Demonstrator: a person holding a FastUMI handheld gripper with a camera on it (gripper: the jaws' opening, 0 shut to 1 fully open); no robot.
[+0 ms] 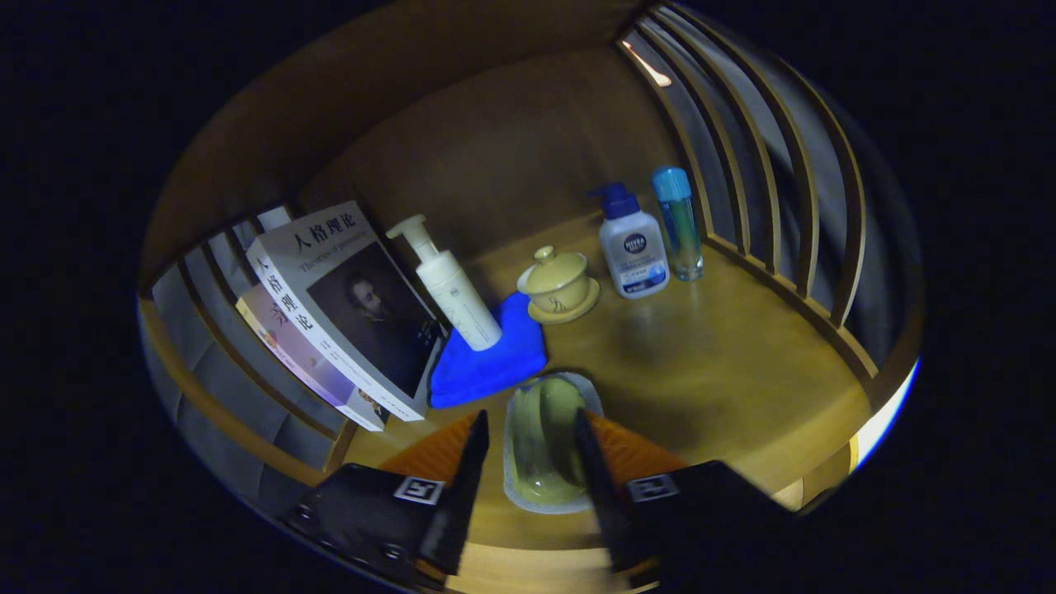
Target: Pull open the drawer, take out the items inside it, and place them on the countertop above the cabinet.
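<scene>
Gripper: your gripper (532, 437) has its fingers on either side of a pale green jar (542, 441); each finger lies against a side of the jar, so it looks clamped on it.
Jar: it sits between your fingers, low over the countertop (726, 371); you cannot tell whether its base touches the wood. It has a lighter, translucent rim around a greenish body.
Cloth: a blue cloth (487, 359) lies flat just ahead of your left finger, its near corner close to the jar.
Pump bottle: a white pump bottle (450, 289) stands on the cloth, leaning left towards the books.
Books: two books (338, 318) lean to the left of the cloth, against the slatted side rail (214, 355).
Cup: a yellow lidded cup (559, 283) on a saucer stands beyond the jar, just right of the cloth.
Lotion bottle: a white bottle with a blue pump (631, 247) stands right of the cup, well beyond your fingers.
Tube: a clear blue-capped bottle (679, 223) stands just beside the lotion bottle, near the right slatted rail (784, 206).
</scene>
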